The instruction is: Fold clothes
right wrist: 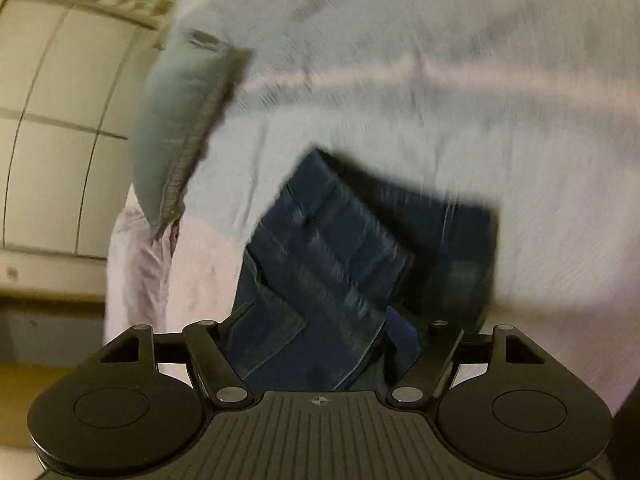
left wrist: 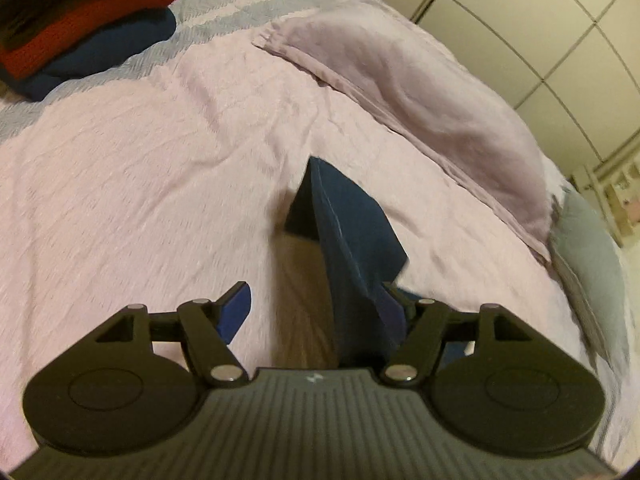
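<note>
Dark blue jeans (right wrist: 332,248), folded, lie on the pale bedspread (right wrist: 440,140) in the right wrist view. They sit between the spread fingers of my right gripper (right wrist: 316,320), and its blue right pad (right wrist: 404,332) stands just clear of the denim. The left finger is hidden behind the cloth. In the left wrist view, a dark blue flap of fabric (left wrist: 352,240) rises beside the right finger of my left gripper (left wrist: 318,300). That gripper's jaws are wide apart. Its left pad (left wrist: 236,312) is bare, with nothing pinched.
A stack of folded clothes (left wrist: 80,28), black on red on blue, rests at the far left of the pink bedspread (left wrist: 120,180). A lilac pillow (left wrist: 420,92) and a grey-green pillow (left wrist: 588,248) lie along the bed's side. Wardrobe doors (left wrist: 540,20) stand beyond.
</note>
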The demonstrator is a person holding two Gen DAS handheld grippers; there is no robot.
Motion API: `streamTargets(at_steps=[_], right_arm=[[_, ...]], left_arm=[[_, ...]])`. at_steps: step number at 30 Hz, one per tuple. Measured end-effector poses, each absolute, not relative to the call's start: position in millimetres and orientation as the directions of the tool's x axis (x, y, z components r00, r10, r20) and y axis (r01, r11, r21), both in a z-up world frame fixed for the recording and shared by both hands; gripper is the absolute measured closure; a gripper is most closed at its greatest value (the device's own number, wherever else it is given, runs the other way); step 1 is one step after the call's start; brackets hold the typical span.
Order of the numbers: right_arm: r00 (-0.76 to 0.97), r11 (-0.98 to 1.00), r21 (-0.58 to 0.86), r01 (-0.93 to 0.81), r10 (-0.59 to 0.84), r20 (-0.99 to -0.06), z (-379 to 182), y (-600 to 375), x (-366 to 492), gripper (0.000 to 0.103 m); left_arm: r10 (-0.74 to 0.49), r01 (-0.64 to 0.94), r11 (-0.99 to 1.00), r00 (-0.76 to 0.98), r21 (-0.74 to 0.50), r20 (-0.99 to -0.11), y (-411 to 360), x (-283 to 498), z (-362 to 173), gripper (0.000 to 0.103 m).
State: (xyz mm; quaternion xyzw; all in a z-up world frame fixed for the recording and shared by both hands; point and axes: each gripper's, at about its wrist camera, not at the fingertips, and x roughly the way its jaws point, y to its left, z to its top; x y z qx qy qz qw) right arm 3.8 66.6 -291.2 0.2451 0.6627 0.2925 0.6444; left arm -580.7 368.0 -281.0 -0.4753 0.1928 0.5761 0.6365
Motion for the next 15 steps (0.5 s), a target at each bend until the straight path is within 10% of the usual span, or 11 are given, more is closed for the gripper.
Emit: streamTargets(at_steps=[11,13,15], right_arm=[[-0.060,0.731,0.678,0.081,0.682,-0.729,-357,80,3,0.030],[-0.029,0.740,0.672,0.035,0.673,-0.739,-359,82,2,0.066],[-0.010,0.760,0.650,-0.031,0.650,-0.760,-355,84,1,0.084]], left_arm=[[0.485,-0.923,-0.102,0.280,-0.371,-0.829,432,-556,-335,0.038],[0.467,-0.931,-0.067,0.289,-0.359,-0.836,434,-551,-341,0.048],[0.459,-0.938,-0.032,0.293,-0.345,-0.839,435,-549,-343,0.101]])
